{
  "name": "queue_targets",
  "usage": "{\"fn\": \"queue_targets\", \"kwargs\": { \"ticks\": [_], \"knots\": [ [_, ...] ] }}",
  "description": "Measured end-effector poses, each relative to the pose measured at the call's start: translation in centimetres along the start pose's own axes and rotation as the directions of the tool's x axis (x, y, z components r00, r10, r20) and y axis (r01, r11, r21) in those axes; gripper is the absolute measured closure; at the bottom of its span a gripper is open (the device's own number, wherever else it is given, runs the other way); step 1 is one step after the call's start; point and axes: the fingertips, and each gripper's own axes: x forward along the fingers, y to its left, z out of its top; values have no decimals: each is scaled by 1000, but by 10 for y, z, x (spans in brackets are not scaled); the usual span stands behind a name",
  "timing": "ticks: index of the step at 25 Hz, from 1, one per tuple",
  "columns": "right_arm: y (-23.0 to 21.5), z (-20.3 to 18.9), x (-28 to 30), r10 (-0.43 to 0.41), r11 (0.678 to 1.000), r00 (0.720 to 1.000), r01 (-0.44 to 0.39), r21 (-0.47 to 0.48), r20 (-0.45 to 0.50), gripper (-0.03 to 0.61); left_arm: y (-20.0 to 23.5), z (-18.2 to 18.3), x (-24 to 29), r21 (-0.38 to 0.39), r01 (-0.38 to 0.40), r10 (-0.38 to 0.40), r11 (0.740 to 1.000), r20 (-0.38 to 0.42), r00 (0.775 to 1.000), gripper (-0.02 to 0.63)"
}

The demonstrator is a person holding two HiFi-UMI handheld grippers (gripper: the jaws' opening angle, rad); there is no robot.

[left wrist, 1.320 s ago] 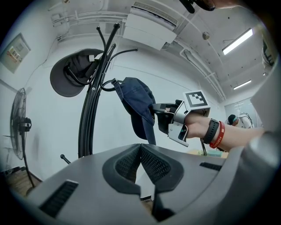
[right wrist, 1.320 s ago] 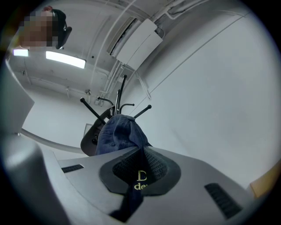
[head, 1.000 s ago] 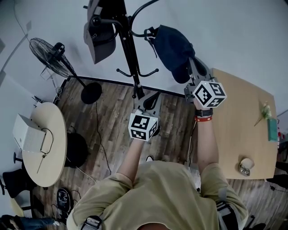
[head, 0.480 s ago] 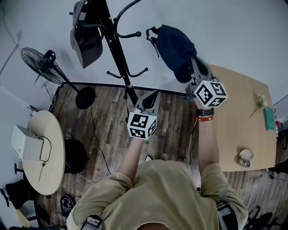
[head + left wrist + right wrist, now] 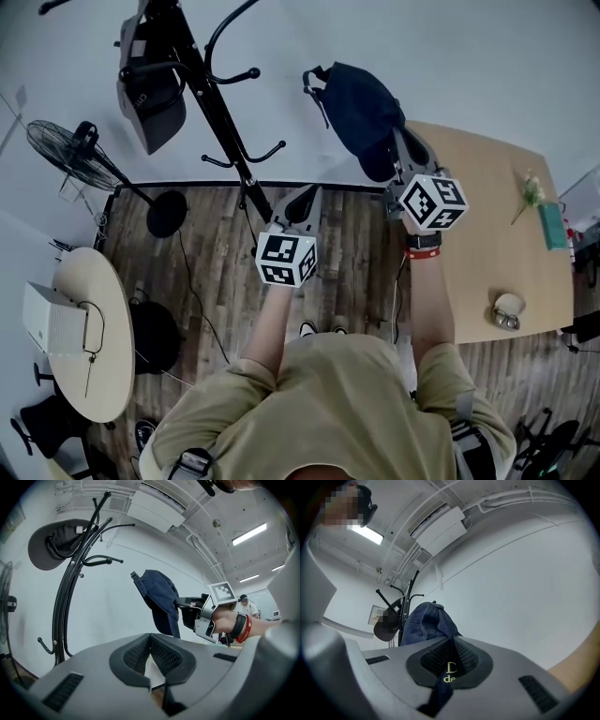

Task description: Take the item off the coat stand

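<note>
**Navy cap off the stand, held by the right tool**

The right tool point(image 5: 397, 148) is clamped on the brim of a navy cap point(image 5: 360, 94). In the right gripper view the dark brim, with gold lettering on it, runs down between the two ribbed pads, which press on it from both sides point(image 5: 450, 660). The cap hangs in the air in front of the white wall, clear of every hook. It is to the right of the coat stand point(image 5: 212, 105) and close to the left end of the wooden table point(image 5: 487, 246).

The left tool point(image 5: 307, 193) is lower and nearer the foot of the stand, above the wooden floor. Its pads meet at their tips with nothing between them point(image 5: 151, 652); only a pale sliver of background shows through the gap below.

A grey cap point(image 5: 150, 97) hangs on the upper hooks of the coat stand, well apart from the navy one. A standing fan point(image 5: 67, 152) is to the stand's left.
</note>
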Motion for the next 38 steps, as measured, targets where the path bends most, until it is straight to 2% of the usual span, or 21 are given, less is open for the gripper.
{"fn": "queue_targets", "kwargs": {
  "ticks": [15,21,31,38],
  "knots": [
    [-30,-45,-51,-161,986,983,157,-52,-90,555,7,-7,3,20,-62,62,998,-16,998,591],
    [-30,-71,-64,-177,983,974,168,-72,-141,555,11,-14,3,42,-85,87,995,-32,996,591],
    [-19,-116,-82,-210,976,948,188,-112,-240,555,18,-14,-1,35,-111,112,993,-27,993,591],
    [-8,-132,-95,-225,972,935,195,-129,-276,555,26,-18,-8,40,-137,138,990,-29,990,591]
  ]
}}
